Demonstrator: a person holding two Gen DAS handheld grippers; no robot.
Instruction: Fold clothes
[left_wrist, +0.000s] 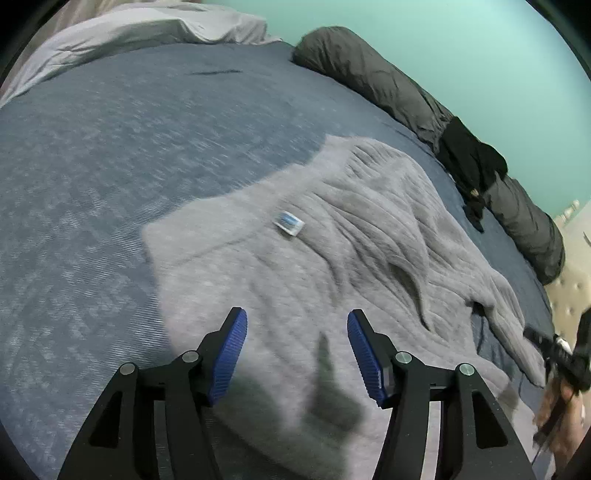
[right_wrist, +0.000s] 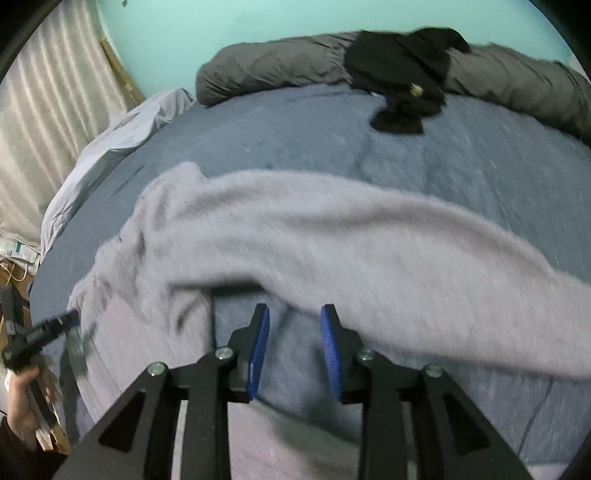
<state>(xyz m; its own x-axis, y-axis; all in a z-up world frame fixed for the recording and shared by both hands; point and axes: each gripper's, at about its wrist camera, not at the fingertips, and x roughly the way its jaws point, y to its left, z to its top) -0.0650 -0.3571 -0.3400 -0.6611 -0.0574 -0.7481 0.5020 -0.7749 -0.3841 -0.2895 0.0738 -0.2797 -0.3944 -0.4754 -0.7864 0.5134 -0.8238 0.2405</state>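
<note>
No legible text anywhere
A small white and blue tag (left_wrist: 289, 222) lies on the grey sweater (left_wrist: 332, 266) near the frame's centre in the left wrist view, its print too blurred to read

Both tongs share one build. The left tongs (left_wrist: 297, 325) have matte black angular arms with triangular cut-outs, two round silver screws on each arm, and ribbed blue pads (left_wrist: 231, 358) lining the inner faces of the fingers. The right tongs (right_wrist: 294, 325) match them: black linkages, silver screws, ribbed blue pads (right_wrist: 258, 354). Beside the left tongs' black handle, the person's hand (right_wrist: 20, 402) meets a dark sleeve.
</note>
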